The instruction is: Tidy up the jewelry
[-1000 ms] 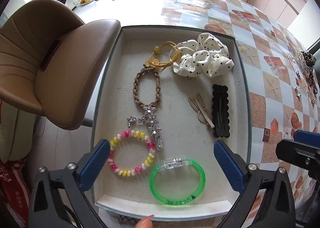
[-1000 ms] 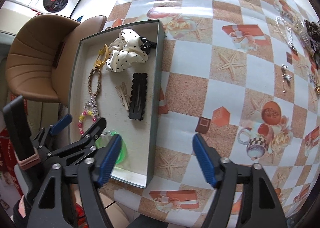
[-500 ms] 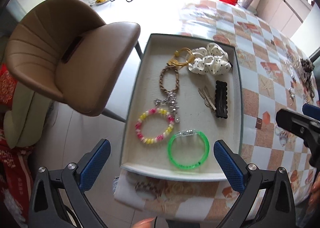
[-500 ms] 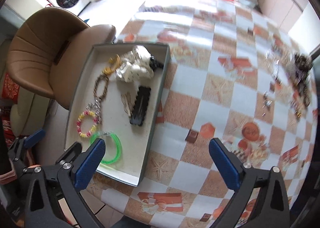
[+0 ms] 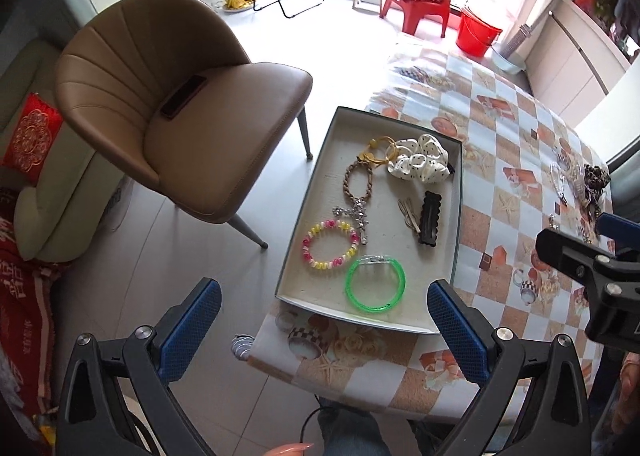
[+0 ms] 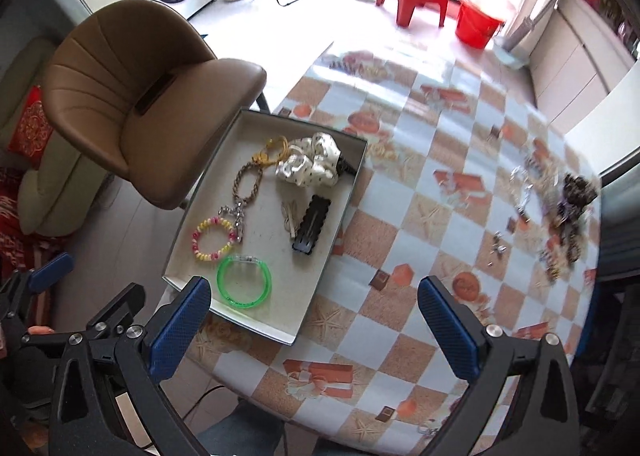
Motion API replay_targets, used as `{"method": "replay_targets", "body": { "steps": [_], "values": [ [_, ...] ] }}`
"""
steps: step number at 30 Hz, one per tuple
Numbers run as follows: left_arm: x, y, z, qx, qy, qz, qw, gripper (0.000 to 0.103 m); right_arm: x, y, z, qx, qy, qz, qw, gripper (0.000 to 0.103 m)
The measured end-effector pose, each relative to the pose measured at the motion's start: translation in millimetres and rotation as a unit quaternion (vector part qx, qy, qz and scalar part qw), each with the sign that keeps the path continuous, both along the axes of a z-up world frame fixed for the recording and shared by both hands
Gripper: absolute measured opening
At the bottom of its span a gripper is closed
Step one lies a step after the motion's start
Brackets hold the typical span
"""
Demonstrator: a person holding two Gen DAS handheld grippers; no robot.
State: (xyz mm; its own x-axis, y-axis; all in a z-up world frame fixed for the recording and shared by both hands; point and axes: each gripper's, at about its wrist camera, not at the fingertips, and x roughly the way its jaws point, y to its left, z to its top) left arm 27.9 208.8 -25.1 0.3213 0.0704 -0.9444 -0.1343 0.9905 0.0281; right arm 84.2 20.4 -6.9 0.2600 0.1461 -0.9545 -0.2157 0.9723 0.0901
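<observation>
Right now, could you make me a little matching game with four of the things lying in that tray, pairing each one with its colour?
Things:
1. bangle
2. scalloped hair clip
3. scrunchie
4. beaded bracelet

Colours:
A. white with black dots
B. pink and yellow
C. clear green
D. black

Pairs: 1-C, 2-D, 3-A, 4-B. All four lie in the tray.

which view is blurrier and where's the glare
Right wrist view: the jewelry pile at the far right of the table is smeared by motion blur, and the sunlit floor washes out the table's far edge. Left wrist view: sharp on the tray and green bangle; only fisheye bending at edges.
</observation>
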Motion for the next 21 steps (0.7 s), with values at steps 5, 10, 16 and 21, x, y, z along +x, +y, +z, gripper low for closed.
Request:
{"method": "replay_targets", "body": {
  "steps": [5,10,16,21],
  "values": [
    [-3,2,9,0.005,-0.006,0.006,1.0,0.103,0,1,14,-0.009,-0.018,0.003,1.0,0.103],
    [-2,6,13,0.005,-0.008,0.011,0.9999,0.103,4,1,17,-0.012,-0.023,0.001,1.0,0.103],
    [0,7,13,0.003,-0.005,0.014,0.9999,0.103,5,1,18,-0.013,-0.022,0.001,1.0,0.103],
    [1,7,13,0.004,-0.005,0.014,0.9999,0.103,5,1,18,-0.016,-0.021,0.0,1.0,0.103]
  ]
}}
